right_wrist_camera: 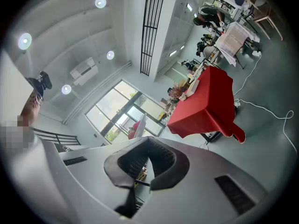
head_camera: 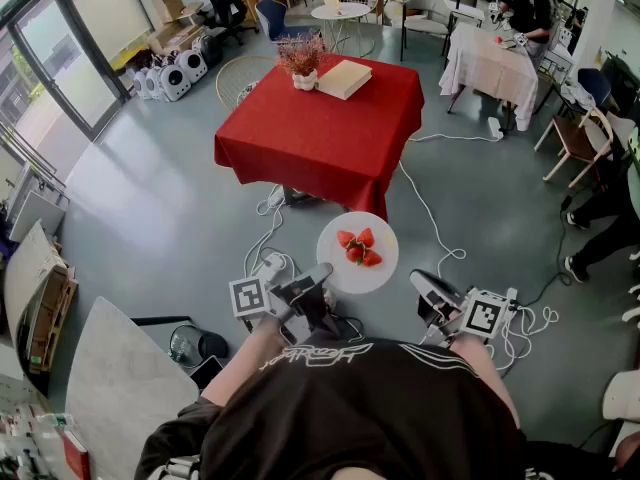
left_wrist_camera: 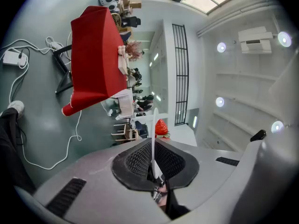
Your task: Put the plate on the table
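Observation:
A white plate (head_camera: 372,276) carrying strawberries (head_camera: 357,248) hangs above the grey floor, short of the red-clothed table (head_camera: 320,128). My left gripper (head_camera: 322,273) is shut on the plate's near-left rim. In the left gripper view the plate (left_wrist_camera: 153,134) shows edge-on, pinched between the black pads, with a strawberry (left_wrist_camera: 161,126) beyond and the red table (left_wrist_camera: 96,55) further off. My right gripper (head_camera: 422,283) is right of the plate and apart from it, jaws shut with nothing between them. The right gripper view (right_wrist_camera: 145,160) shows the plate (right_wrist_camera: 140,124) off to its left and the table (right_wrist_camera: 210,101) ahead.
A flower pot (head_camera: 303,63) and a book (head_camera: 344,78) stand at the table's far edge. White cables (head_camera: 425,208) trail over the floor around it. A white-clothed table (head_camera: 492,68), chairs and people fill the back right. A marble tabletop (head_camera: 115,388) is at my near left.

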The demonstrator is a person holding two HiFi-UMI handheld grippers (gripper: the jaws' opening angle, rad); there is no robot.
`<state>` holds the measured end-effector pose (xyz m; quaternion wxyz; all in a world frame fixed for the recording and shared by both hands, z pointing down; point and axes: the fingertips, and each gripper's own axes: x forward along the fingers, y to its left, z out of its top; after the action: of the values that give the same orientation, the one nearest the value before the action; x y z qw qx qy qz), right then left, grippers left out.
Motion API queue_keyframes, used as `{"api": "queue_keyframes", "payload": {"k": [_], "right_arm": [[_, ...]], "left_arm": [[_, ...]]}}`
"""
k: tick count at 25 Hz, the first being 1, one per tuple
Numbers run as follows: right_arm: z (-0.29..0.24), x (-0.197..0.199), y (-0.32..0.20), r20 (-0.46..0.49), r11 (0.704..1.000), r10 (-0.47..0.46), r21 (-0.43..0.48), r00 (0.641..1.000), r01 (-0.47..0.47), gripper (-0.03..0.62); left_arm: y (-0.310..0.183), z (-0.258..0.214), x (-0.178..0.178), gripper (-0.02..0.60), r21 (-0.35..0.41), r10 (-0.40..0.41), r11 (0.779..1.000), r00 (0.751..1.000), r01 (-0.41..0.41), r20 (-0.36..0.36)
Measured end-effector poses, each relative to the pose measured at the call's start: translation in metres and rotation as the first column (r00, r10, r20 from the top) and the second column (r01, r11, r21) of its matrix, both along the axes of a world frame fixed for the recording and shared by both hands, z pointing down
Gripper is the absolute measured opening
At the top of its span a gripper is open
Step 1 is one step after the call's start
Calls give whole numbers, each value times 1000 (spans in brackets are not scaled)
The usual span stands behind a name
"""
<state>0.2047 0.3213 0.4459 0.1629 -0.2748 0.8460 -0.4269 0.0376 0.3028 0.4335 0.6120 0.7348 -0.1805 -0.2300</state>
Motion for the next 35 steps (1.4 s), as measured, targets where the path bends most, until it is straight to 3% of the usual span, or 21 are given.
{"api": "queue_keyframes", "payload": {"k": [16, 35], "right_arm": [[20, -27, -49, 44, 997, -23, -72, 999, 26, 8], [-20, -131, -230, 20, 994, -2, -106, 1000, 4, 8]], "left_arm": [[-52, 17, -19, 18, -30, -1, 1000, 1000, 1, -17], [-243, -15, -119, 18, -37, 26, 999, 997, -28, -73]]}}
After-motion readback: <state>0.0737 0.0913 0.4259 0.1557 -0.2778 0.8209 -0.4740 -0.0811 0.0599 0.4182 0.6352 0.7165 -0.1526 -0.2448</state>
